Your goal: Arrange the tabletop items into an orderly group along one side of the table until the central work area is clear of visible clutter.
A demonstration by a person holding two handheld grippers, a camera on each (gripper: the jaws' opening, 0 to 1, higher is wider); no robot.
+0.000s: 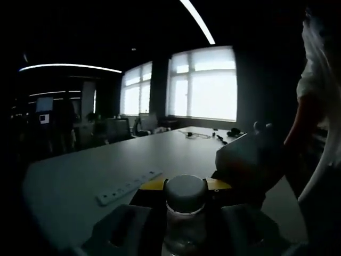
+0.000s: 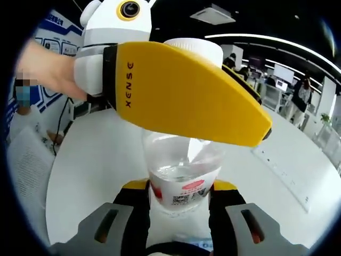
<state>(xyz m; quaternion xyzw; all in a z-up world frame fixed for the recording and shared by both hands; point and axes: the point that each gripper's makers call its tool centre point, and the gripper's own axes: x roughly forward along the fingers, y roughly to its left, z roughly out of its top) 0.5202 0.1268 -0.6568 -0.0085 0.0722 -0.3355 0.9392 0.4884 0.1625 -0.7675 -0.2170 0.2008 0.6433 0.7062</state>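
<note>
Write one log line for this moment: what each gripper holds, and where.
left gripper: shut on bottle at cap | right gripper: shut on bottle at label | bottle: above table | power strip: on table

In the left gripper view, a bottle (image 1: 184,213) stood upright between the jaws of the left hand-held gripper (image 1: 184,234), above the worktop (image 1: 106,165). A power strip (image 1: 128,186) lay on the worktop to its left, cables (image 1: 194,134) farther back near the windows (image 1: 205,85). In the right gripper view, the right hand-held gripper (image 2: 178,205) flanked the same bottle lower down, beneath the left one, with the power strip at the right.
</note>
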